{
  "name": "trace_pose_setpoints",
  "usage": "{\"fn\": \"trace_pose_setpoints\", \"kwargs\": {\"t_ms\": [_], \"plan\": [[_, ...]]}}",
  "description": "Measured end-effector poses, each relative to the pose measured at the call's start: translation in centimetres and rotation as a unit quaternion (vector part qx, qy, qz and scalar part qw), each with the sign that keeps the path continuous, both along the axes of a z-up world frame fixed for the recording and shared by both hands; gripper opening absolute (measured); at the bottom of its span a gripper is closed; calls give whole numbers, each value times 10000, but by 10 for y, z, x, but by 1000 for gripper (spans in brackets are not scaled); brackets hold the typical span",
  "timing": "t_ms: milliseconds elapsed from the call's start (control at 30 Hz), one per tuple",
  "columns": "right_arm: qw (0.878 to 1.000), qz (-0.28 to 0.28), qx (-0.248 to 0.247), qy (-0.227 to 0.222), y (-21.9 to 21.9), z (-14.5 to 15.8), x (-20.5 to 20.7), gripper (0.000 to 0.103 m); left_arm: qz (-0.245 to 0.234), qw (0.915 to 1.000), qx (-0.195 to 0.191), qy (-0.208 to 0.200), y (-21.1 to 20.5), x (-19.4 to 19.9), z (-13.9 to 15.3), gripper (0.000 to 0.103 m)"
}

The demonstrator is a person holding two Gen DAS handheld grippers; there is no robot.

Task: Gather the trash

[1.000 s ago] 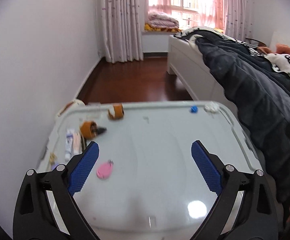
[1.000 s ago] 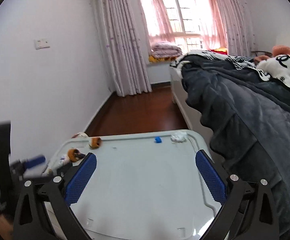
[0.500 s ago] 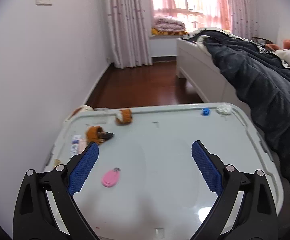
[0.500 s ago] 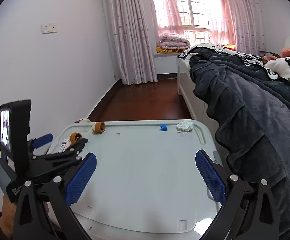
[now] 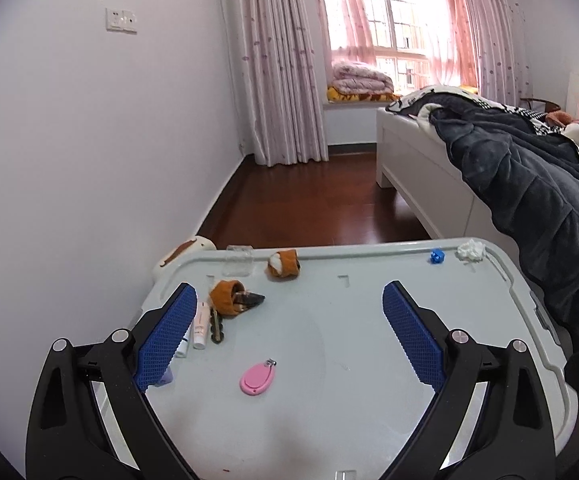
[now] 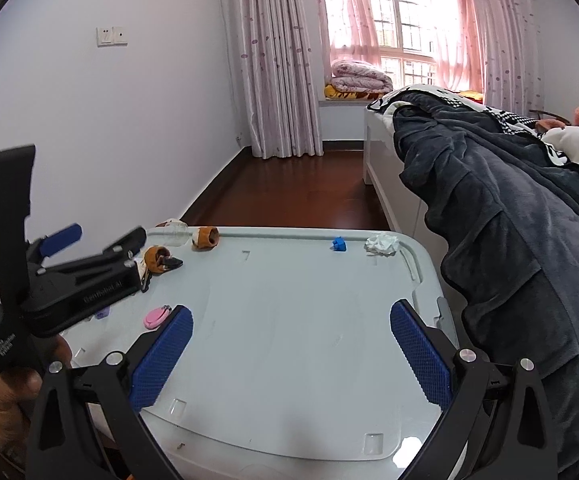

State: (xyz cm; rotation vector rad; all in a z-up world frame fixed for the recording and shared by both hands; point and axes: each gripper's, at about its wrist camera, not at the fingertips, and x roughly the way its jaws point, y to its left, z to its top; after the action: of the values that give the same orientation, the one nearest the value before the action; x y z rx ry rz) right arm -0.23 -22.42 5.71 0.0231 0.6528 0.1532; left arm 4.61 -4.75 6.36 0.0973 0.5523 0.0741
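A crumpled white tissue (image 5: 470, 249) lies at the far right corner of a pale grey bin lid (image 5: 329, 400), also in the right wrist view (image 6: 381, 244). A small blue piece (image 5: 436, 256) sits just left of it, seen too in the right wrist view (image 6: 339, 244). My left gripper (image 5: 289, 336) is open and empty above the lid's near left part. My right gripper (image 6: 289, 356) is open and empty above the lid's near edge (image 6: 289, 432). The left gripper also shows at the left of the right wrist view (image 6: 101, 252).
On the lid's left side lie two orange plush toys (image 5: 283, 266) (image 5: 229, 298), a pink oval keyring (image 5: 258, 378), small tubes (image 5: 201, 326) and a clear cup (image 5: 239, 262). A bed with a dark blanket (image 5: 529, 200) runs along the right. A white wall is at the left.
Both grippers have drawn back and risen, so the lid sits lower and farther in view. The left gripper has come into the right wrist view at the left. Both stay open.
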Motion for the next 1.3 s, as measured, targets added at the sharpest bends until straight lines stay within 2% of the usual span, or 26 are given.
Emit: {"fn": "trace_pose_setpoints", "kwargs": {"t_ms": [300,667,1300], "plan": [[10000,23,-65,8,3,-1,-1,98,-221,9995,-214,53,0,0,1,94],[9998,52,-173,-31,8,-1,-3,98,-246,9993,-233,-161,0,-6,5,94],[9996,92,-249,-39,11,0,-6,98,-359,9986,-371,-81,2,-2,4,94]]}}
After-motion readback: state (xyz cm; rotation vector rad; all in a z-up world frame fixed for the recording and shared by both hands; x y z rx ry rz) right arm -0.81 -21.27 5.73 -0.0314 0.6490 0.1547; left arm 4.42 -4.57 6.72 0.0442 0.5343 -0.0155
